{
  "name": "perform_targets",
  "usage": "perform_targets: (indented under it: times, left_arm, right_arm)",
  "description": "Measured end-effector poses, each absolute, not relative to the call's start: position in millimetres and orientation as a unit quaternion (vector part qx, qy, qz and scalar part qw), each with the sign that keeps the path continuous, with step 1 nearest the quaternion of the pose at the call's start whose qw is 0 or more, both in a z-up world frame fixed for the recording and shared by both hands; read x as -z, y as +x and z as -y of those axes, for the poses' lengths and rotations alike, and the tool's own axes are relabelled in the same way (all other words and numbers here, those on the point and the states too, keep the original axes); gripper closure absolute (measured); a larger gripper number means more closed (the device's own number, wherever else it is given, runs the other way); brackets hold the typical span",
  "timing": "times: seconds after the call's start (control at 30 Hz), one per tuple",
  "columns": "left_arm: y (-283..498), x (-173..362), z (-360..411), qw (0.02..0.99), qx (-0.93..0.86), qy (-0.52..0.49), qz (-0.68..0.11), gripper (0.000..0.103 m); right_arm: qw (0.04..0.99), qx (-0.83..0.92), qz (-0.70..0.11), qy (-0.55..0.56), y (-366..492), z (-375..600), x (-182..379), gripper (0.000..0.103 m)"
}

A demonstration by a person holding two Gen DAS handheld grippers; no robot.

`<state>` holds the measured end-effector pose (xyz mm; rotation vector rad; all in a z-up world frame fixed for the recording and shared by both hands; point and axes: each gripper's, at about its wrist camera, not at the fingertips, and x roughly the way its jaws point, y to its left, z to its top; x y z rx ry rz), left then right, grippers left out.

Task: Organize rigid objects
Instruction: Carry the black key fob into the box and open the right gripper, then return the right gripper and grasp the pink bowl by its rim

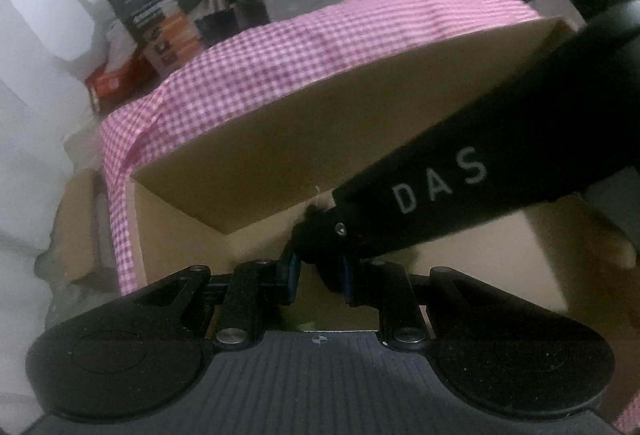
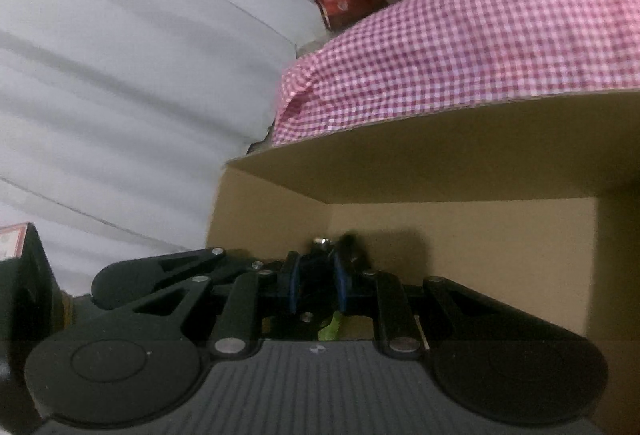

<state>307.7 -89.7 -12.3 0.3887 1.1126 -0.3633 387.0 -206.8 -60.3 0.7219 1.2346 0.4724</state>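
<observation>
My left gripper (image 1: 318, 275) is shut on the end of a long black object (image 1: 460, 155) printed "DAS", which slants up to the right over an open cardboard box (image 1: 280, 139). My right gripper (image 2: 316, 287) is shut on a small dark object (image 2: 320, 263) with a metal tip, held low inside the same box (image 2: 460, 247). Part of the left gripper's linkage (image 2: 160, 271) shows to its left. Something yellow-green (image 2: 332, 327) lies under the right fingers; what it is I cannot tell.
A pink gingham cloth (image 1: 320, 51) covers the surface behind the box and hangs down at the left. White drapery (image 2: 120, 75) stands to the left. A printed carton (image 1: 160, 7) and a red box (image 1: 116, 79) sit beyond.
</observation>
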Motion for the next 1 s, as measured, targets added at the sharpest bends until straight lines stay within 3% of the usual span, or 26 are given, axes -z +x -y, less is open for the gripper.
perform_targets:
  times: [0.27, 0.67, 0.73, 0.8, 0.83, 1.0]
  left_arm:
    - [306, 4, 86, 0.820, 0.170, 0.179, -0.516, 0.077]
    - [260, -56, 62, 0.855, 0.190, 0.127, -0.466, 0.065]
    - [244, -68, 56, 0.863, 0.195, 0.117, -0.452, 0.063]
    - [226, -81, 49, 0.870, 0.202, 0.103, -0.438, 0.059]
    - [218, -86, 44, 0.874, 0.206, 0.097, -0.430, 0.057]
    - [162, -105, 25, 0.890, 0.222, 0.066, -0.393, 0.046]
  right_arm:
    - [0.714, -0.204, -0.566, 0.359, 397, 208, 76, 0.082]
    - [0.759, -0.228, -0.495, 0.355, 333, 234, -12, 0.080]
    - [0.770, -0.232, -0.478, 0.352, 312, 241, -32, 0.077]
    - [0.781, -0.234, -0.462, 0.349, 289, 245, -49, 0.059]
    - [0.788, -0.233, -0.454, 0.345, 277, 248, -57, 0.055]
    - [0.814, -0.239, -0.411, 0.333, 204, 258, -90, 0.054]
